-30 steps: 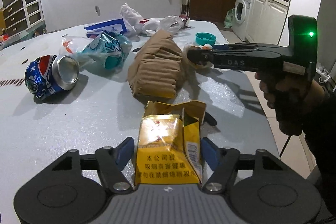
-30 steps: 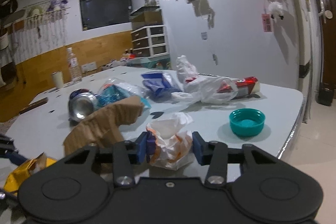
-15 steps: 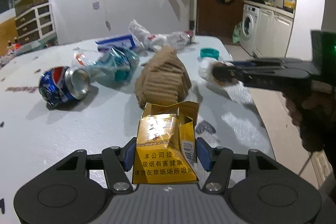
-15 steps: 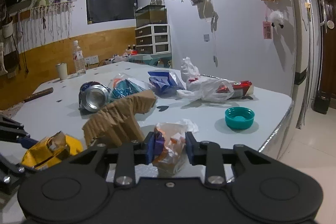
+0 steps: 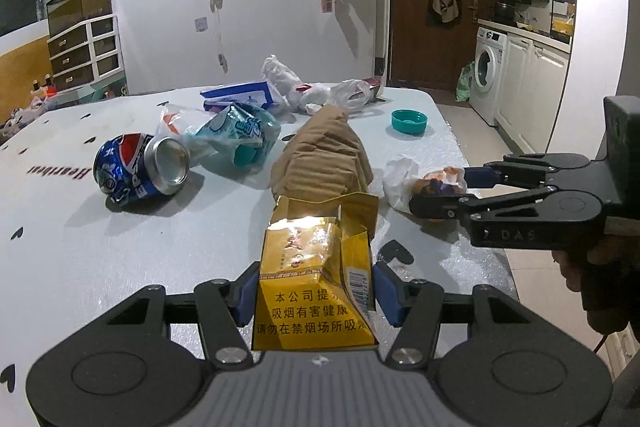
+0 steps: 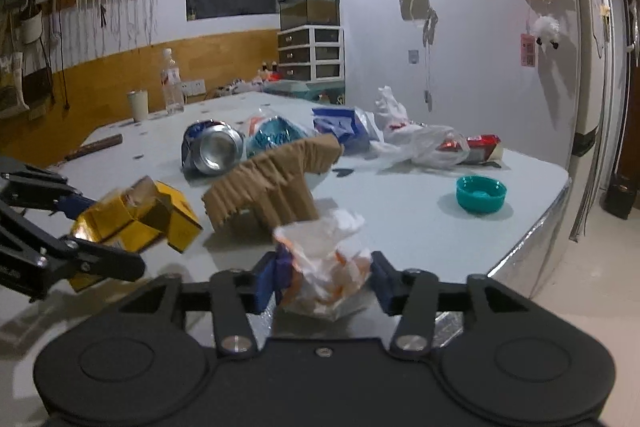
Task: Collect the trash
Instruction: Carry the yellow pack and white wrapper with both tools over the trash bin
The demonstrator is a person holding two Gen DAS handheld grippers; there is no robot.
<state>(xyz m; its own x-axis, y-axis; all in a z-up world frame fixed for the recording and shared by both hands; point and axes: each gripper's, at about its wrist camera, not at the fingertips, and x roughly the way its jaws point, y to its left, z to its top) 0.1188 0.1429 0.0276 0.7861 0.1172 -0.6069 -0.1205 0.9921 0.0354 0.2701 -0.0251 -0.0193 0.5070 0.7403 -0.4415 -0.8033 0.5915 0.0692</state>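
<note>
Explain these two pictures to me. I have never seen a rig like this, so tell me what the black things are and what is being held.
There is no robot here. A person holds a two-finger clamp tool in each hand, and each tool carries a wide-angle camera that looks forward along its fingers. That is why black fingers fill the bottom of both pictures.

One picture is taken from the left gripper, which is clamped on a yellow cigarette pack. The other is taken from the right gripper. Its jaws are opening, with a crumpled wrapper between them. Each camera also sees the other tool from the side.

On the white table lie a dented Pepsi can, a teal bag, brown corrugated paper, a teal cap and white plastic bags. The job is collecting this trash.
</note>
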